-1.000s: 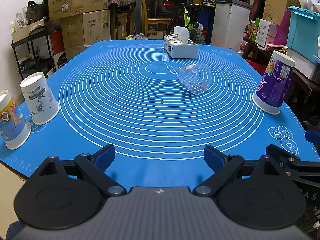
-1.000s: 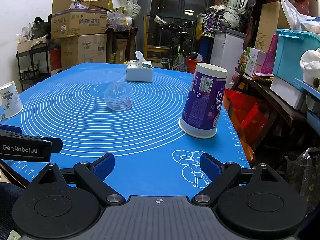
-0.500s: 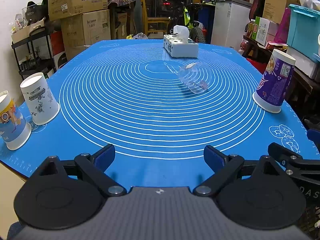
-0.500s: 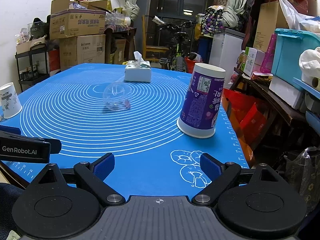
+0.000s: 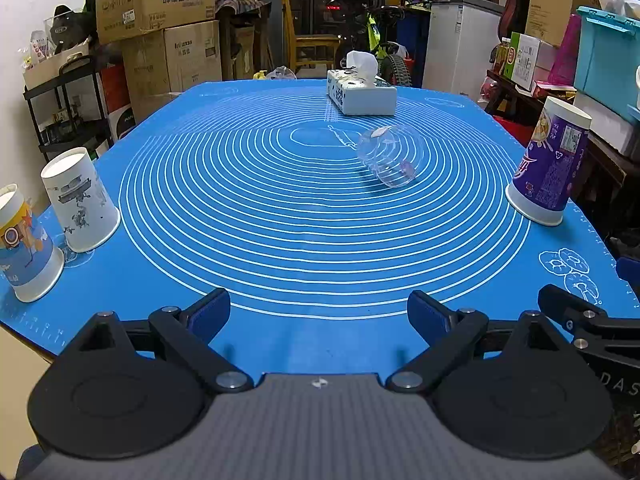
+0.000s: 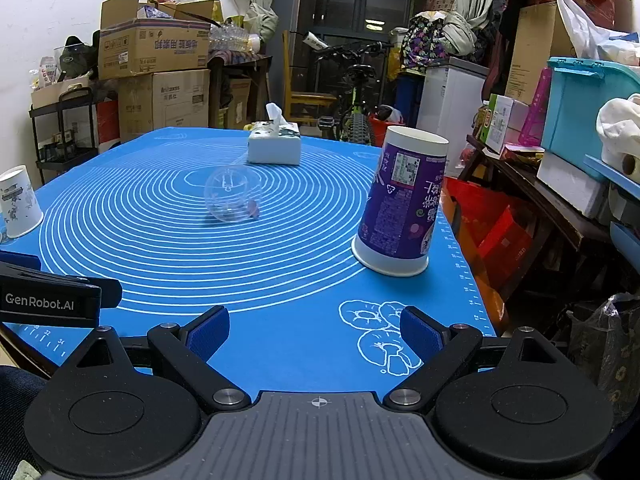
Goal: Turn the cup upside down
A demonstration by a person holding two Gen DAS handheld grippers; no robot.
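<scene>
Change since a second ago: we find almost none on the mat; every cup sits where it did. The right wrist view has drawn slightly nearer the purple cup (image 6: 400,208), which we read as a slow approach.
Left gripper (image 5: 319,314): jaws spread wide, nothing between them, held low over the near edge of the blue mat (image 5: 280,240).
Right gripper (image 6: 314,332): likewise spread and empty, at the mat's near right corner.
Task object: the clear cup (image 5: 390,156) lies on its side near the mat's centre, just short of the tissue box (image 5: 362,94), well apart from both grippers.
Other cups: the purple cup, the white cup (image 5: 80,200) and the blue-banded cup (image 5: 24,244) already stand mouth down.
Meaning for the task: in our judgement the flip of the clear cup is not yet begun; no contact has been made.
</scene>
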